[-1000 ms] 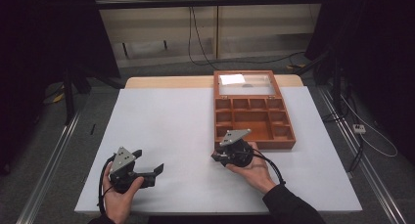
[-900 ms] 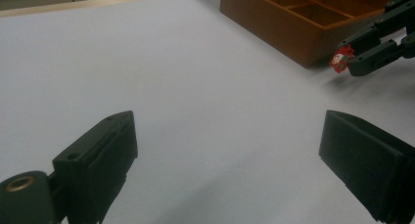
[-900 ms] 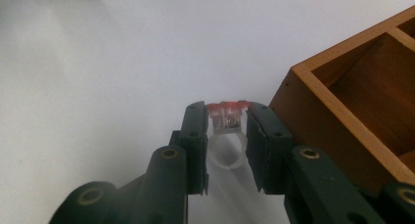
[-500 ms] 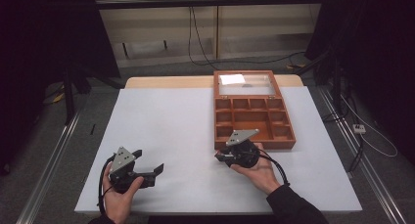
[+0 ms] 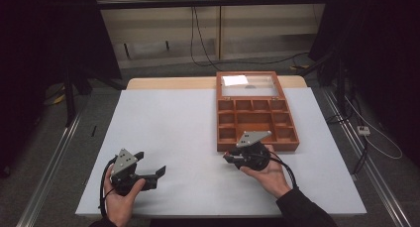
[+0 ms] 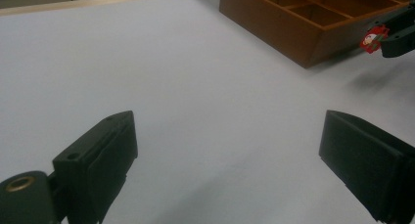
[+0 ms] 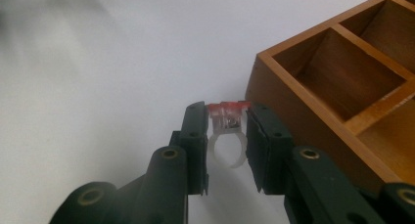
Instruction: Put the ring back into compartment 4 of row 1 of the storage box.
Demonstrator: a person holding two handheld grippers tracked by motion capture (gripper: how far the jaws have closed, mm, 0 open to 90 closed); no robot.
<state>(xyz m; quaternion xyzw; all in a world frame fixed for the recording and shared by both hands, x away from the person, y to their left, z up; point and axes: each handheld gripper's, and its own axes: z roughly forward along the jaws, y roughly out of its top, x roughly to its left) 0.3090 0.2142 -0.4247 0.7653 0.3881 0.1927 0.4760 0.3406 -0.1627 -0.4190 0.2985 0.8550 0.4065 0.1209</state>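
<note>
Clear plastic ring with red top (image 7: pixel 228 131) | clamped in right gripper (image 7: pixel 226 117) fingers | beside compartmented wooden box (image 5: pixel 256 119), not yet inside | left gripper (image 6: pixel 230 160) fingers apart, idle

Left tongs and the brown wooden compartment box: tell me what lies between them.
Nothing but bare white tabletop separates the open left tongs from the brown wooden compartment box, as the left gripper view shows.

One ring (image 7: pixel 226 136), one wooden box (image 5: pixel 257 119)
</note>
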